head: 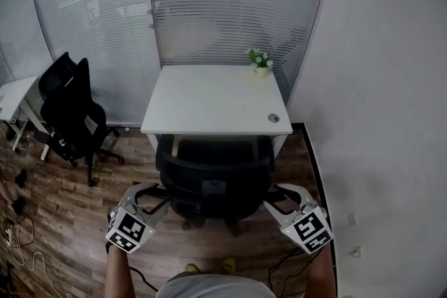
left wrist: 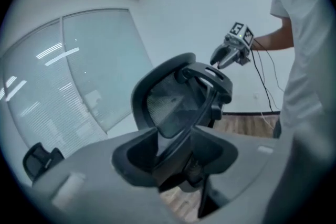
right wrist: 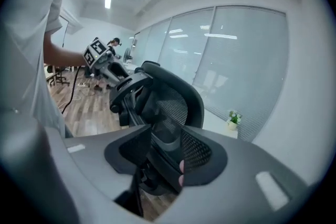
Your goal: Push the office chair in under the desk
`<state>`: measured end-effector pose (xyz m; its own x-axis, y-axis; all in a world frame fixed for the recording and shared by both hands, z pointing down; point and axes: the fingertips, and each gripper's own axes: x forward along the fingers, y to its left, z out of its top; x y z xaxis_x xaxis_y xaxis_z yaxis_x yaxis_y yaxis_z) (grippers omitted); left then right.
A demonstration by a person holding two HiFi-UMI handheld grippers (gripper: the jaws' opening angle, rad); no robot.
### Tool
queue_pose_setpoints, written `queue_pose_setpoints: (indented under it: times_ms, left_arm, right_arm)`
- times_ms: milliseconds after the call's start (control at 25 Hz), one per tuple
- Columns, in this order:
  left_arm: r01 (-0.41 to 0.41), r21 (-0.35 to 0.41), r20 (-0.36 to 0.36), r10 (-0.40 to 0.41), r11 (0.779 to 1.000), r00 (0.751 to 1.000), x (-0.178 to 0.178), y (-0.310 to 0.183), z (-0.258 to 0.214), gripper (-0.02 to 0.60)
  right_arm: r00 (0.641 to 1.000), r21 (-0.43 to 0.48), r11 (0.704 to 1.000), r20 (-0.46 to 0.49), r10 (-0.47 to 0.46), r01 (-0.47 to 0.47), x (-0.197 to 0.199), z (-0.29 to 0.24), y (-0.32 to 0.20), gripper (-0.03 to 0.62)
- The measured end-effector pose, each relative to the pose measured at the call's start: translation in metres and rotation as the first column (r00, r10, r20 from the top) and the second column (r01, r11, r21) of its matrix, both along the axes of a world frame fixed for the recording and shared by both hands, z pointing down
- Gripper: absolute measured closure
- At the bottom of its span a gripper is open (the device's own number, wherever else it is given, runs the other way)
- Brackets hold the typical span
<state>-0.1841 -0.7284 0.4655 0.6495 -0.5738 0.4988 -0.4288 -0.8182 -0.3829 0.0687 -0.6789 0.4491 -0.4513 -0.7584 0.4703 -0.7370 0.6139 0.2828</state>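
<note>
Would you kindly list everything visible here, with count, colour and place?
Rectangular desk: one, white, against the glass partition.
Mesh-backed office chair: one, black, directly before the desk.
Small potted plant: one, green with white flowers, desk's far right corner.
Round cable grommet: one, grey, desk's near right.
Second office chair: one, black, left.
Side table: one, white, far left edge.
Wood-plank floor: brown, dark cables at left.
Shoes: two, yellow, bottom centre.
Left gripper: one, grey, jaws apart, beside chair's left.
Right gripper: one, grey, jaws apart, beside chair's right.
</note>
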Motion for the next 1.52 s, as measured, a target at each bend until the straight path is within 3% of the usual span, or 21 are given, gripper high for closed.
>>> queue_pose_setpoints:
  times_ms: [240,360,640,1000,1520]
  left_arm:
    - [0.105,0.043,-0.200,-0.094,0.994,0.975,-0.010,-0.009,-0.032,0.413]
    - [0.163,0.058,-0.258,-0.143,0.985,0.955,-0.019,-0.013,-0.042,0.442]
    - [0.267,0.017,-0.407,-0.238,0.963,0.882,-0.039,-0.019,-0.056,0.521]
    - [0.320,-0.003,-0.437,-0.289,0.947,0.852,-0.050,-0.018,-0.059,0.583]
    - [0.334,-0.003,-0.486,-0.294,0.942,0.823,-0.054,-0.009,-0.068,0.583]
  right_arm:
    - [0.985,0.065,0.987,0.108,0.136,-0.144,-0.007,-0.014,-0.002,0.479]
    - [0.969,0.082,0.976,0.159,0.189,-0.204,-0.011,-0.018,0.000,0.485]
    - [0.918,0.120,0.925,0.224,0.327,-0.359,-0.005,-0.026,0.005,0.534]
    - [0.838,0.106,0.862,0.317,0.443,-0.496,0.006,-0.034,0.010,0.592]
    - [0.841,0.152,0.853,0.321,0.435,-0.499,0.006,-0.046,0.023,0.592]
